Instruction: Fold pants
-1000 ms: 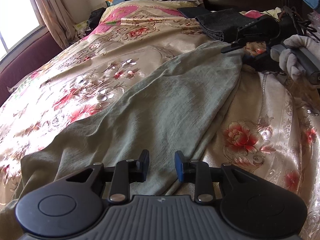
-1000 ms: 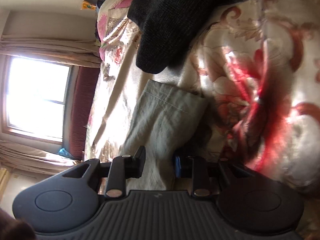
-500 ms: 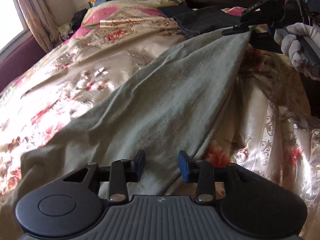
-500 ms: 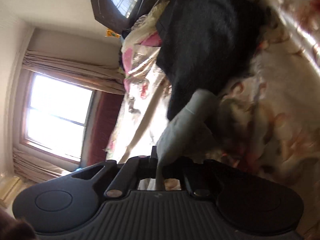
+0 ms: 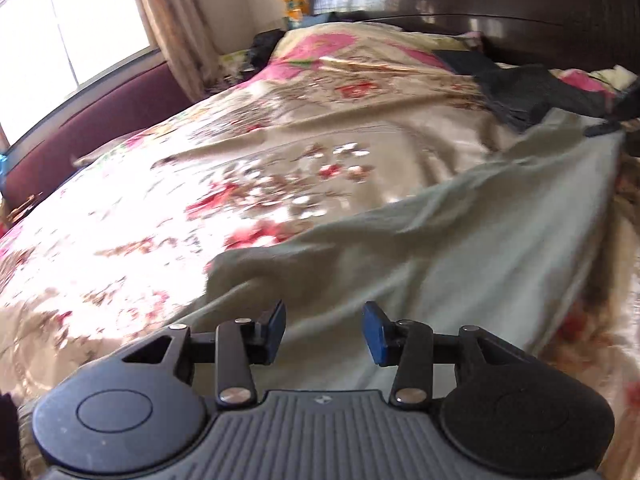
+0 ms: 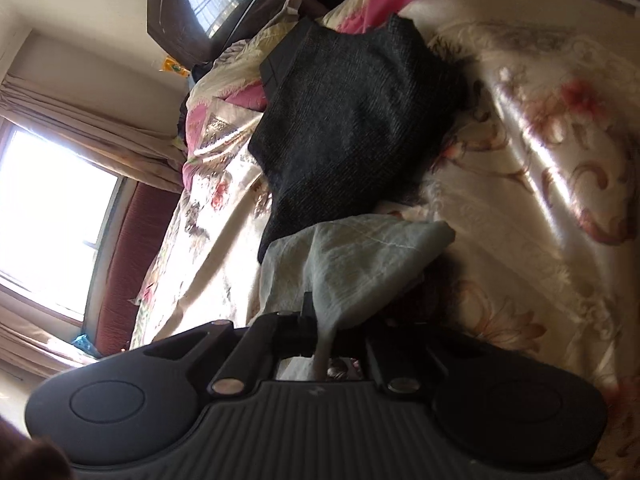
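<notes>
Grey-green pants (image 5: 460,248) lie stretched across the floral bedspread (image 5: 240,152), running from near my left gripper up to the far right. My left gripper (image 5: 324,330) hovers just above the near end of the cloth with its blue pads apart; its jaws are opening and nothing is pinched between them. In the right wrist view my right gripper (image 6: 324,330) is shut on the hem end of the pants (image 6: 360,264), which bunches and lifts off the bed. The right gripper's tip (image 5: 608,126) shows at the far right edge of the left wrist view, holding that end.
A dark folded garment (image 6: 352,132) lies on the bed just beyond the held hem, also seen as the dark garment (image 5: 532,92) near the pillows. A dark wooden headboard (image 5: 480,8) stands behind. A window (image 5: 68,36) and maroon padded side rail (image 5: 100,124) are at left.
My right gripper closed on the pants' hem and lifted it, pulling the cloth taut. My left gripper's pads spread wider and its view swung left across the bed.
</notes>
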Available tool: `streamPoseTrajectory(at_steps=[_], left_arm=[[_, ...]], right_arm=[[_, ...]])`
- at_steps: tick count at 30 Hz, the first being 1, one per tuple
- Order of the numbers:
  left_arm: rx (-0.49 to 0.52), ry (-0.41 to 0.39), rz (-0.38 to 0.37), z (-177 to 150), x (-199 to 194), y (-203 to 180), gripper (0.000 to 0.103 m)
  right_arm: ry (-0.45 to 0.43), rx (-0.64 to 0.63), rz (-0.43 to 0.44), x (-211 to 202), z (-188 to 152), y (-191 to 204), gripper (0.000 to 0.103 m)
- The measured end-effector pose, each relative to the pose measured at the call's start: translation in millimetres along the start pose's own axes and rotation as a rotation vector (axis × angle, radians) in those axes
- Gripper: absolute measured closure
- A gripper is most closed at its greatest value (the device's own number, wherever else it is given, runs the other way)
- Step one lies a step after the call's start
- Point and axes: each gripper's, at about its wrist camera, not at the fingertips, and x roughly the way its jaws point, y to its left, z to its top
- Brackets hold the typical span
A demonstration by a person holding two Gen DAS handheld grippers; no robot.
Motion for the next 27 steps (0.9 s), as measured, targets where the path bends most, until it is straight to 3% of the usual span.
streamPoseTrajectory(at_steps=[3, 5, 8, 10, 12, 14, 18, 20, 22, 25, 27], left_arm=[[-0.106, 0.067, 0.102, -18.6, 16.6, 42.3, 0.046], [-0.101, 0.096, 0.173, -34.7, 20.8, 55.1, 0.046], [-0.144, 0.066, 0.179, -52.1, 7.0, 69.3, 0.046], [-0.178, 0.044, 0.197, -60.7, -2.2, 76.6, 0.045], [-0.216, 0.020, 0.217, -69.7, -9.6, 84.9, 0.045], [-0.257, 0.001, 0.255, -76.5, -13.9, 95.6, 0.045], [-0.346, 0.006, 0.296, -86.8, -16.2, 115.9, 0.045], [-0.355, 0.010, 0.313, -93.0, -17.6, 123.1, 0.045], [-0.343, 0.015, 0.330, -97.0, -18.5, 126.5, 0.045], [-0.370, 0.008, 0.296, -102.5, -16.2, 132.1, 0.044], [-0.373, -0.002, 0.289, -103.6, -12.8, 131.8, 0.044]], right_arm=[[0.098, -0.138, -0.127, 3.5, -6.8, 16.9, 0.095], [0.083, -0.212, -0.163, -12.2, -12.8, 32.6, 0.093], [0.004, -0.369, -0.225, -48.7, -28.9, 70.4, 0.090], [0.033, -0.511, -0.160, -56.6, -48.8, 111.0, 0.090], [0.137, -0.643, -0.038, -40.2, -74.8, 156.9, 0.082], [0.243, -0.733, 0.107, -6.1, -103.6, 200.1, 0.068], [0.505, -0.869, 0.305, 81.8, -169.1, 277.3, 0.068], [0.540, -0.944, 0.310, 98.7, -198.2, 302.2, 0.070], [0.519, -0.952, 0.301, 105.9, -202.2, 313.9, 0.073], [0.461, -0.959, 0.183, 110.5, -182.9, 302.0, 0.095], [0.442, -0.925, 0.091, 109.5, -166.2, 282.1, 0.096]])
